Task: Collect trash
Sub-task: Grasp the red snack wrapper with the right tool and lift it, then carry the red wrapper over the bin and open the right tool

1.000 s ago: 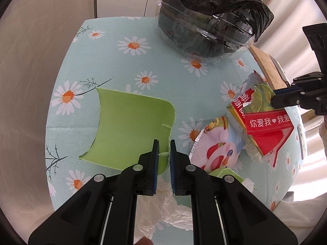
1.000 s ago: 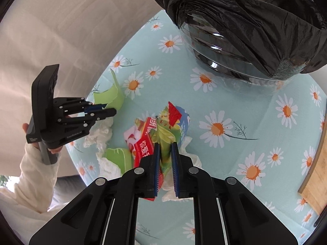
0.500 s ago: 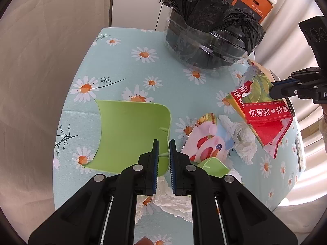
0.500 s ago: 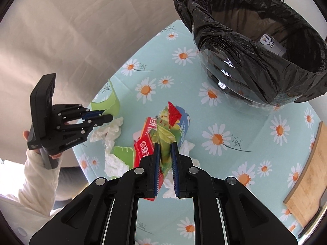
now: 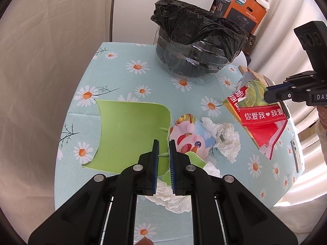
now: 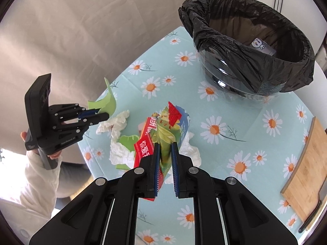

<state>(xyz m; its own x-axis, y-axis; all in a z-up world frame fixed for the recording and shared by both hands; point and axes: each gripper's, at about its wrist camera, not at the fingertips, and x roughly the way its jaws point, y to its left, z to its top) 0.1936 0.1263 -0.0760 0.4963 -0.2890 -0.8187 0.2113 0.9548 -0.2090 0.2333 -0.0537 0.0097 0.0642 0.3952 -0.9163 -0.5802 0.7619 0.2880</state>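
The left gripper (image 5: 163, 155) has its jaws clenched on the green sheet's (image 5: 130, 134) edge; the right gripper (image 6: 165, 159) grips a wrapper (image 6: 165, 130), seemingly lifted off the table (image 6: 235, 106).

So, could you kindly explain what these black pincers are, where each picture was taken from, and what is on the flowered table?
There is no robot here: a person holds a hand-held gripper in each hand, and a small wide-angle camera on each one looks forward along its two black fingers.

The left wrist picture shows the left gripper from behind, its jaws shut on the edge of a green sheet. The right gripper comes in from the side.

The right wrist picture shows the right gripper with its jaws shut on a red and green snack wrapper. The left gripper and a white sleeve appear at the left.

On the daisy tablecloth stand a bin with a black liner and a wooden board. Crumpled tissues and a cartoon wrapper still lie there.
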